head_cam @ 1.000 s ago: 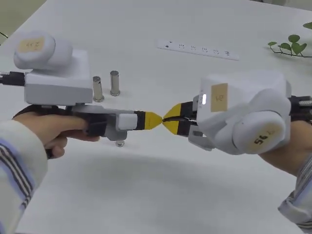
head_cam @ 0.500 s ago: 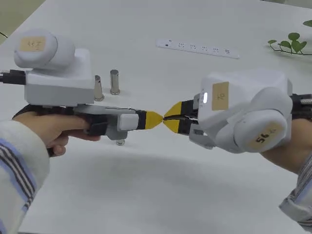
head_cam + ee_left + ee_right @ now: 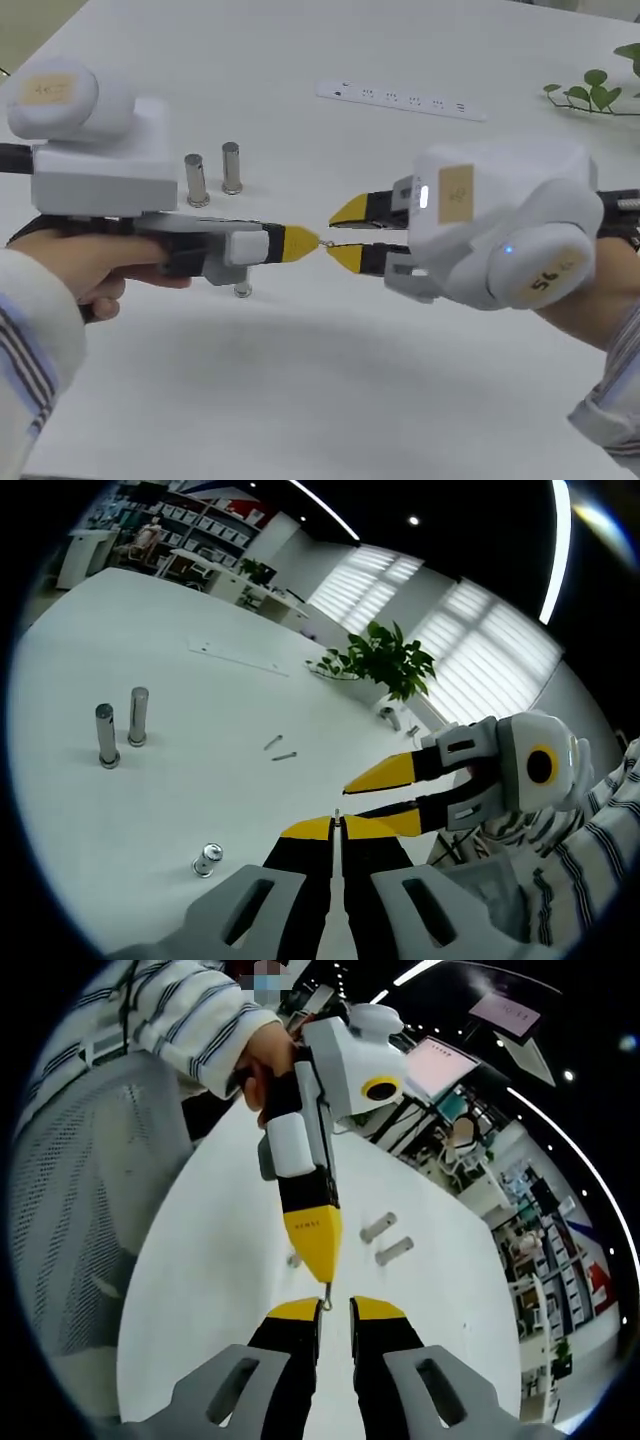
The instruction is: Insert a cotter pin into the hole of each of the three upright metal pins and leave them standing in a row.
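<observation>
My left gripper [image 3: 300, 243] is shut on a small cotter pin [image 3: 325, 243] that pokes out past its yellow tips [image 3: 337, 818]. My right gripper [image 3: 347, 235] faces it tip to tip, jaws open, one above and one below the pin's end [image 3: 326, 1302]. Both are held above the table. Two metal pins [image 3: 195, 180] [image 3: 231, 167] stand upright side by side behind the left gripper, also in the left gripper view [image 3: 105, 735] [image 3: 138, 716]. A third metal pin [image 3: 242, 291] appears to lie on its side under the left gripper [image 3: 207, 860].
Two loose cotter pins [image 3: 272, 742] [image 3: 285, 756] lie on the white table right of the upright pins. A white power strip [image 3: 400, 101] lies at the back. A potted plant [image 3: 590, 92] sits at the far right edge.
My right gripper has opened and let go of the cotter pin, which stays in the shut left gripper. The tips, touching before, now stand slightly apart.
</observation>
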The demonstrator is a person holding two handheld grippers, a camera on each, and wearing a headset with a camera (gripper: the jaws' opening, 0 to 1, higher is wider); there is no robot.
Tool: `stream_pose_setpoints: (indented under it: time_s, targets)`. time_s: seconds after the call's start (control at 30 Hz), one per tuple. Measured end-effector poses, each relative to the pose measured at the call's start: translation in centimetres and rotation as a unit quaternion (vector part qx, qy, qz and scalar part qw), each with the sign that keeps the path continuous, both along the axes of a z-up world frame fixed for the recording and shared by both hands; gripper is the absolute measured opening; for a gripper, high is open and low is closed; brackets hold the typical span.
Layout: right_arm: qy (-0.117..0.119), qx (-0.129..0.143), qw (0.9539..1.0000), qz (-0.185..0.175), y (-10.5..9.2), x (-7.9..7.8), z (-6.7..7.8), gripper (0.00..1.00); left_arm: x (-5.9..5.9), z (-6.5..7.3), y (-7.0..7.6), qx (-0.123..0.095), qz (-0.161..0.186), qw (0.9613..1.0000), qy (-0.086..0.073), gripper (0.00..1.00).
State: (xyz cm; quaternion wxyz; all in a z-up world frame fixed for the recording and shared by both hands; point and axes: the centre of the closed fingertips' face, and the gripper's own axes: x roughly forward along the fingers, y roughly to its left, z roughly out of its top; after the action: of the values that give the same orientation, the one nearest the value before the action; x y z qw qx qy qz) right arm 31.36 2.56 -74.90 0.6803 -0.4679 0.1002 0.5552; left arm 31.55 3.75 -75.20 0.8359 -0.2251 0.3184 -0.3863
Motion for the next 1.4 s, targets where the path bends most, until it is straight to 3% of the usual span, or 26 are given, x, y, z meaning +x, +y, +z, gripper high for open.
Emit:
stream_pose_setpoints:
  time_s: [0.13,0.23,0.37,0.47,0.5,0.63,0.77,0.83,0.9,1.03,1.17,1.27,1.4]
  targets:
    - [0.016,0.01,0.9998,-0.007,-0.3,0.1,0.1,0.12,-0.1,0.0,0.2,0.002,-0.001,1.0,-0.005,0.0]
    - [0.042,0.026,0.9987,-0.013,-0.4,0.0,0.2,0.13,-0.2,0.2,0.3,0.005,-0.007,0.9999,-0.011,0.0]
    - [0.094,0.049,0.9941,-0.02,-0.6,-0.4,0.0,0.17,-0.4,0.6,0.3,0.006,-0.016,0.9995,-0.025,0.0]
    - [0.15,0.076,0.9853,-0.027,-0.7,-0.9,0.0,0.19,-0.3,1.1,0.5,0.017,-0.019,0.9983,-0.052,0.0]
    - [0.159,0.081,0.9835,-0.029,-0.8,-0.9,0.0,0.2,-0.4,1.2,0.5,0.018,-0.023,0.998,-0.055,0.0]
    - [0.215,0.105,0.9704,-0.036,-1.3,-1.2,-0.1,0.22,-0.8,1.8,0.5,0.03,-0.048,0.9941,-0.092,0.0]
    - [0.255,0.115,0.9595,-0.035,-1.7,-1.6,-0.1,0.22,-1.3,2.0,0.4,0.033,-0.069,0.9914,-0.106,0.0]
    - [0.264,0.115,0.9571,-0.033,-1.8,-1.7,-0.2,0.22,-1.4,2.2,0.2,0.024,-0.075,0.9911,-0.107,0.0]
    - [0.281,0.114,0.9524,-0.03,-1.9,-2.1,-0.3,0.22,-1.6,2.2,0.2,0.034,-0.084,0.9888,-0.118,0.0]
    - [0.297,0.115,0.9477,-0.022,-1.6,-2.6,-0.1,0.22,-1.8,2.2,0.2,0.038,-0.093,0.9865,-0.129,0.0]
    - [0.304,0.112,0.9459,-0.015,-1.4,-3.0,-0.1,0.21,-1.7,2.1,0.5,0.046,-0.103,0.9829,-0.146,0.0]
    - [0.307,0.105,0.9458,-0.008,-1.2,-3.3,-0.3,0.21,-1.8,2.1,0.9,0.063,-0.118,0.975,-0.177,0.0]
    - [0.312,0.102,0.9446,0.001,-0.9,-3.7,-0.2,0.2,-2.3,2.0,0.7,0.07,-0.132,0.9701,-0.191,0.0]
